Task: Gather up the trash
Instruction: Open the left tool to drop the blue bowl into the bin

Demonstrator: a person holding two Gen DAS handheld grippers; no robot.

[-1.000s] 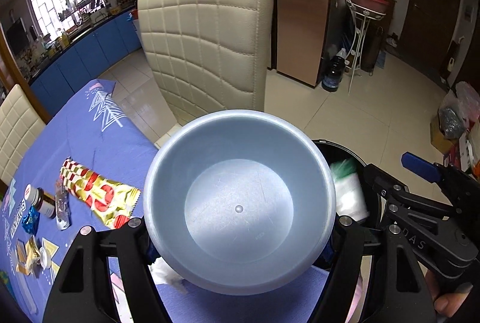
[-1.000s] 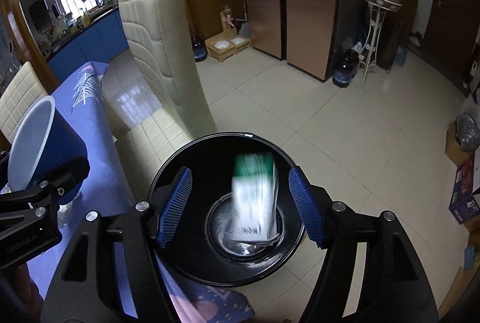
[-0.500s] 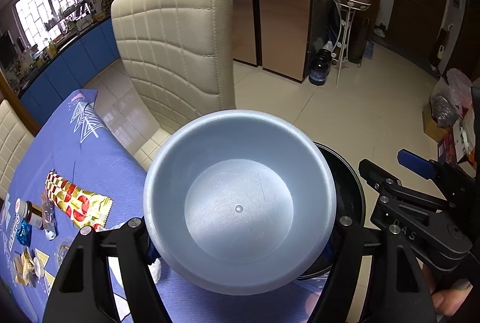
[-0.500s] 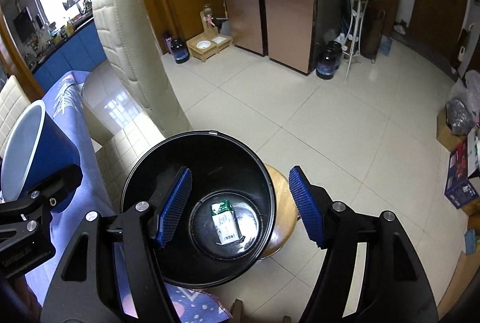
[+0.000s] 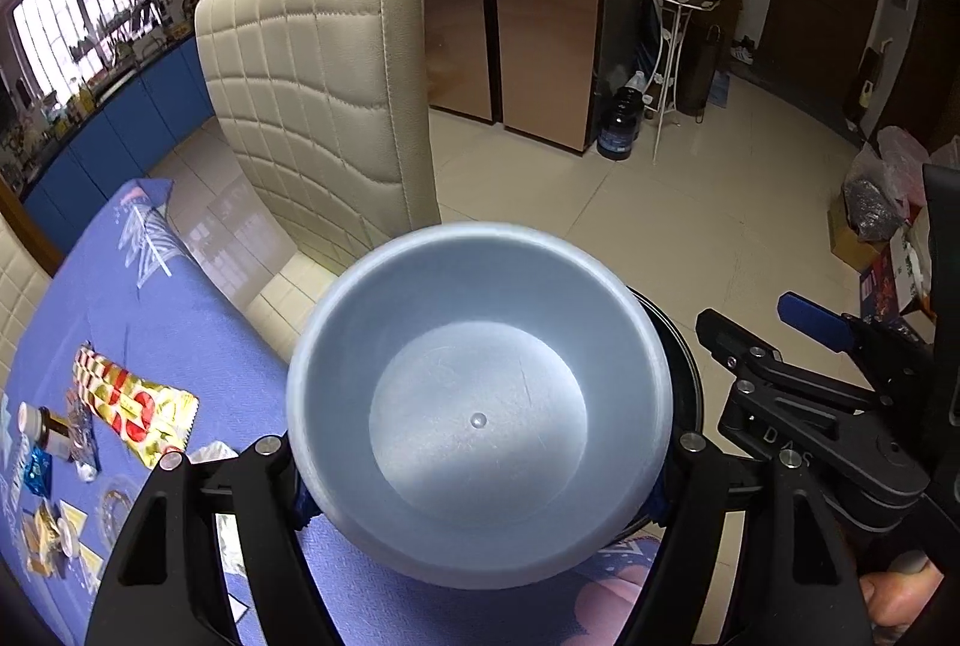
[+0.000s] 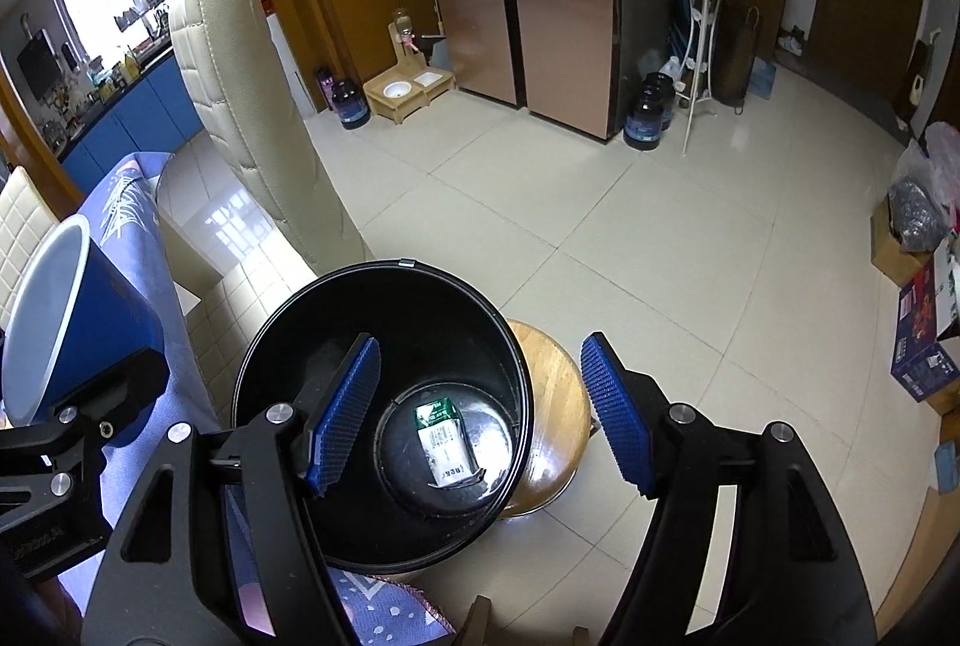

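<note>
The left gripper points forward and slightly down over the edge of the blue tablecloth, its jaws clamped on the outer wall of a blue bowl that sits between them with its pale mouth turned back toward the camera, tipped on its side rather than upright. In the right wrist view the same bowl shows side-on off to the left of the right jaws, with its rim facing up and left. The right gripper hangs above the black trash bin, pointing down into it, jaws spread wide with nothing between the blue pads. The left pad sits over the bin's mouth, while the right pad lies outside the rim, above the wooden stool that the bin stands on. Below and between the jaws, on the bin's floor, lies a green-and-white carton, flat, its long axis running roughly away from the camera with the green end farther off. Left of the left jaws, wrappers lie on the cloth, among them a red-and-gold packet. A cream chair stands ahead of the bowl
</note>
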